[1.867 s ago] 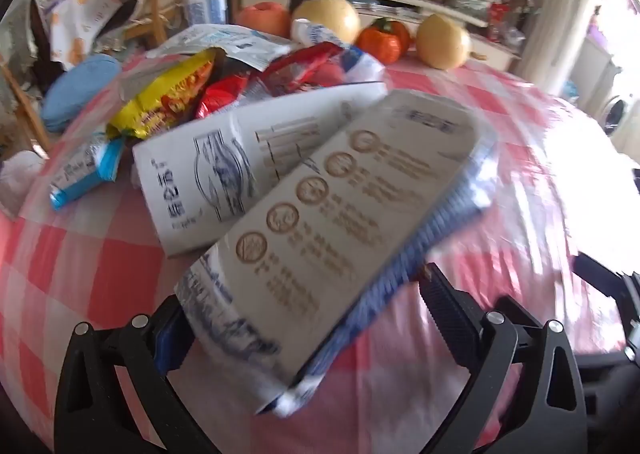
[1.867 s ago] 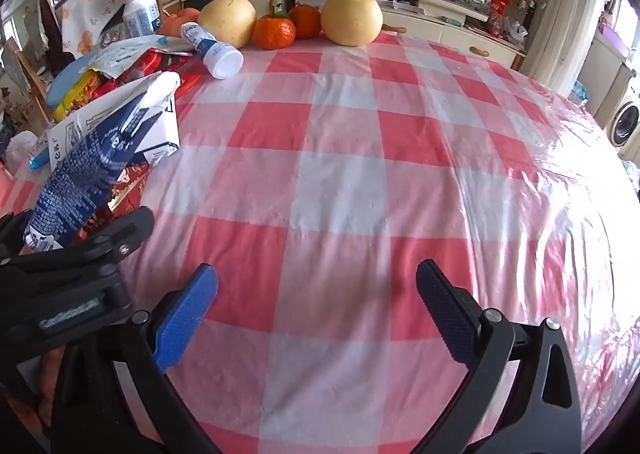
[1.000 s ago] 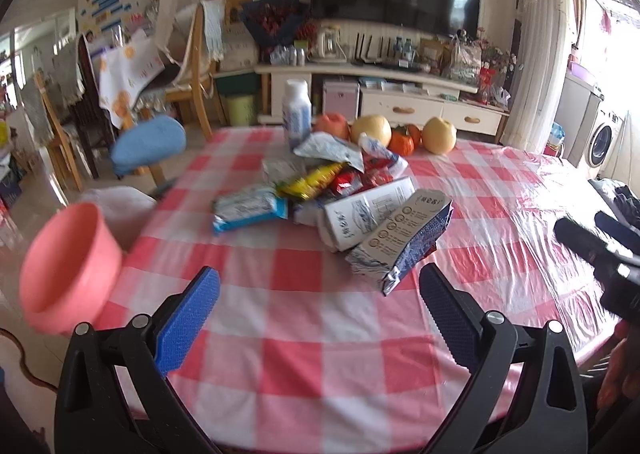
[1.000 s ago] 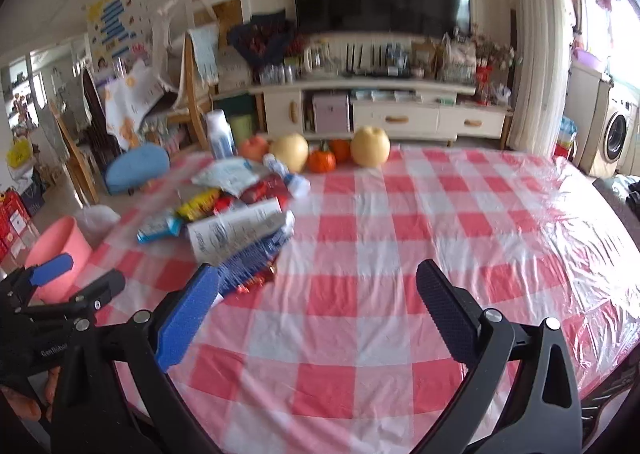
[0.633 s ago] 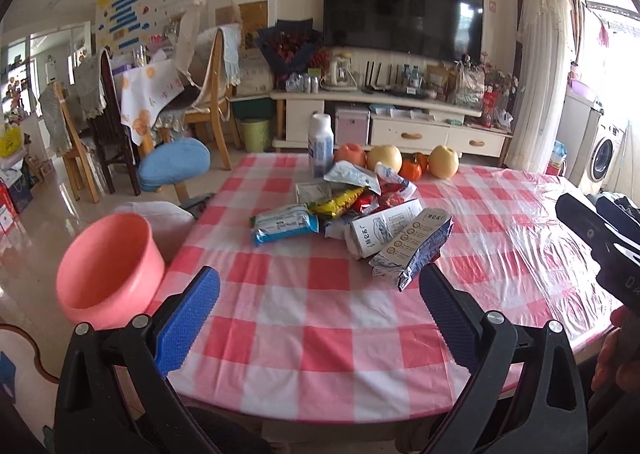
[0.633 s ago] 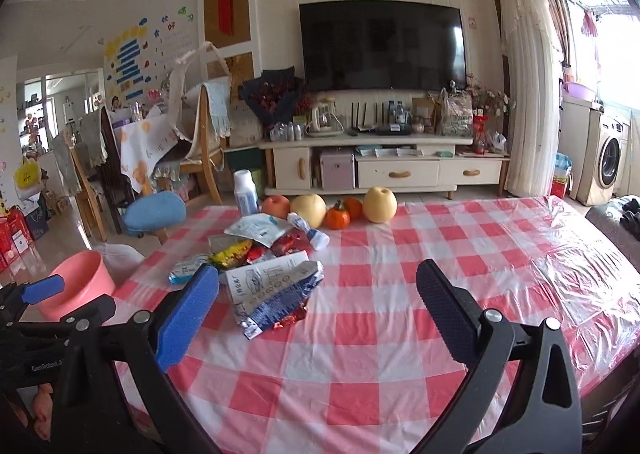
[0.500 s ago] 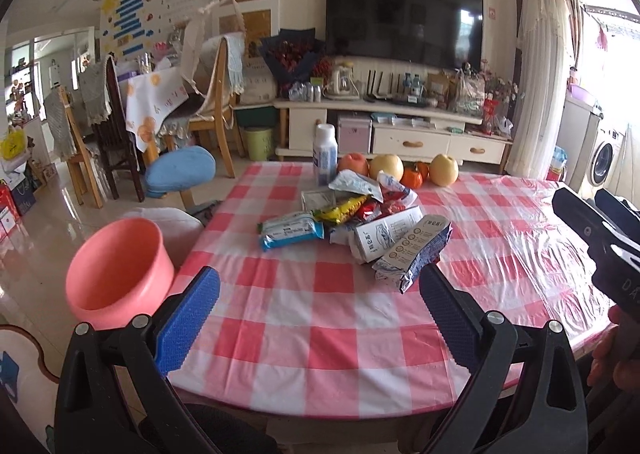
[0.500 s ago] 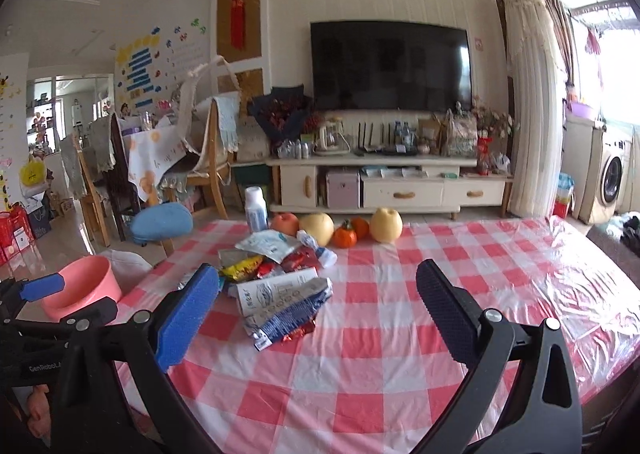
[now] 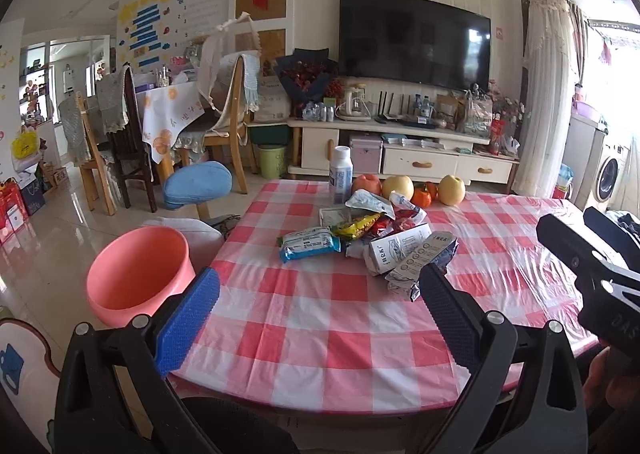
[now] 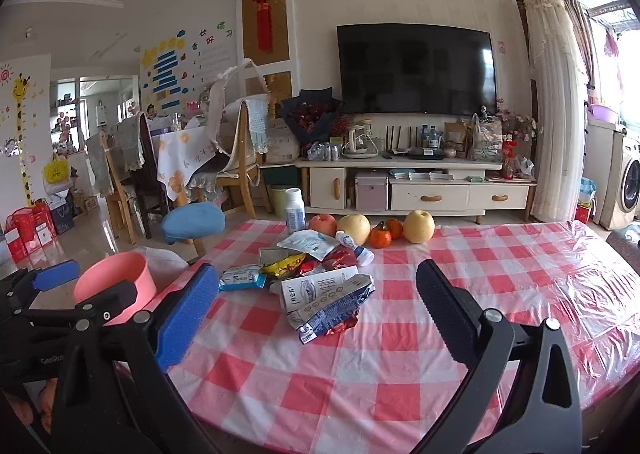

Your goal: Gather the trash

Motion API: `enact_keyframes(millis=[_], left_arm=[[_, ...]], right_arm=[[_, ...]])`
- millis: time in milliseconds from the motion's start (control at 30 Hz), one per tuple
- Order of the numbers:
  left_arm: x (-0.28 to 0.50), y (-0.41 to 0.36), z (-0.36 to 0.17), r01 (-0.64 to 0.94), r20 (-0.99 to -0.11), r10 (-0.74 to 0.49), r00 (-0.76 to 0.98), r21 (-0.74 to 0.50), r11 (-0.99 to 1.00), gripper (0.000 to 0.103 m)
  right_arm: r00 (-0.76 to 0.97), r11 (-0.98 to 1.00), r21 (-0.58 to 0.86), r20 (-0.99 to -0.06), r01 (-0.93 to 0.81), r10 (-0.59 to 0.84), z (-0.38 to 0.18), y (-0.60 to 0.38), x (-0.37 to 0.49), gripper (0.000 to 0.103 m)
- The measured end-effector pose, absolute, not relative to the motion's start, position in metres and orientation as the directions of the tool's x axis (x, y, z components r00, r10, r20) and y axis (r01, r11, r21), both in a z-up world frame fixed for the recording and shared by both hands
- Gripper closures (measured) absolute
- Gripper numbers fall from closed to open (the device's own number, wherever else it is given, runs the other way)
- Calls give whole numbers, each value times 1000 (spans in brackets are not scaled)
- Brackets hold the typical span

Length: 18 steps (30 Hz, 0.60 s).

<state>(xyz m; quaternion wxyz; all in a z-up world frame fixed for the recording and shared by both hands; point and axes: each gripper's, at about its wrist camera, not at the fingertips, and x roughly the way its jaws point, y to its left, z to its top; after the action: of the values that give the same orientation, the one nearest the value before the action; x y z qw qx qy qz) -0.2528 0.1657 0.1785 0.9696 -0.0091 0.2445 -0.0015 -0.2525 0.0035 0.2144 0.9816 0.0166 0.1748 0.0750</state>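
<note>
The left tongs (image 9: 318, 318) and the right tongs (image 10: 320, 314) are held wide apart and empty, above the near edge of the checked desk (image 9: 320, 338). The trash pile (image 10: 316, 282) of wrappers and cartons is seen lying mid-desk, well apart from both tongs. A pink bin (image 9: 136, 270) is seen on the floor just beside the desk's left edge.

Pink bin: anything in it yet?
Looks empty: the pink bin shows bare inner wall in the left view; its bottom is hidden.
</note>
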Motion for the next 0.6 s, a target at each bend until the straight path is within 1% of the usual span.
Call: enact_keyframes(millis=[67, 267, 400, 500, 600], left_arm=[[-256, 167, 178, 1, -463, -9, 886, -16, 1000, 5], [-252, 169, 171, -15, -472, 21, 881, 15, 1000, 5], [-253, 169, 166, -28, -462, 38, 886, 28, 999, 5], [-251, 170, 161, -33, -466, 36, 884, 14, 999, 5], [-246, 172, 154, -37, -480, 33, 877, 2, 999, 5]], right_arm=[[925, 987, 58, -345, -149, 160, 218, 9, -255, 3], [932, 987, 15, -326, -162, 158, 216, 16, -263, 3], [919, 985, 37, -356, -166, 169, 215, 12, -258, 3], [930, 986, 17, -331, -166, 162, 218, 12, -260, 3], [933, 988, -1, -331, -154, 145, 217, 11, -255, 3]])
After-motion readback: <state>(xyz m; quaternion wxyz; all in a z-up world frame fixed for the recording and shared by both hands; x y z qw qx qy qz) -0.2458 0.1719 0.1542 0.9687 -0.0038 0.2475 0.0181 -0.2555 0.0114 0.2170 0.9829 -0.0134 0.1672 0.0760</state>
